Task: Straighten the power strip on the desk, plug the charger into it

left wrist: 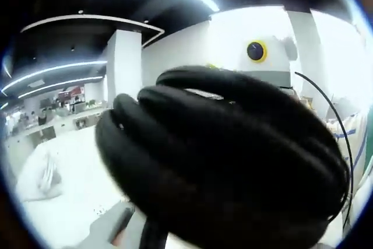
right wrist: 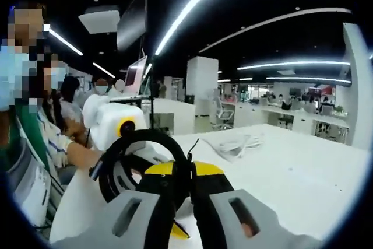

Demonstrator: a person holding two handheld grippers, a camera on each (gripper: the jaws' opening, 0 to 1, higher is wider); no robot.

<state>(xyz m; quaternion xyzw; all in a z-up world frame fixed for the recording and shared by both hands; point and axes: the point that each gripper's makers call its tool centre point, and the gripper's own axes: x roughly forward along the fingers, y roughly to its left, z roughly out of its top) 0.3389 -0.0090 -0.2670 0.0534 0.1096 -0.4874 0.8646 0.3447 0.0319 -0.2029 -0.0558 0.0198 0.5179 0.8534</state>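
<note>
I am working in what appears to be an open-plan office: long white desks, office chairs, ceiling light strips, a laptop, seated people beyond.

Nothing here can be read. A red sign hangs far back in the office in the left gripper view, and a red sign shows at the far wall in the right gripper view, but the lettering on each is too small and blurred to make out. The black cable coil close to the lens carries no legible print or brand.
</note>
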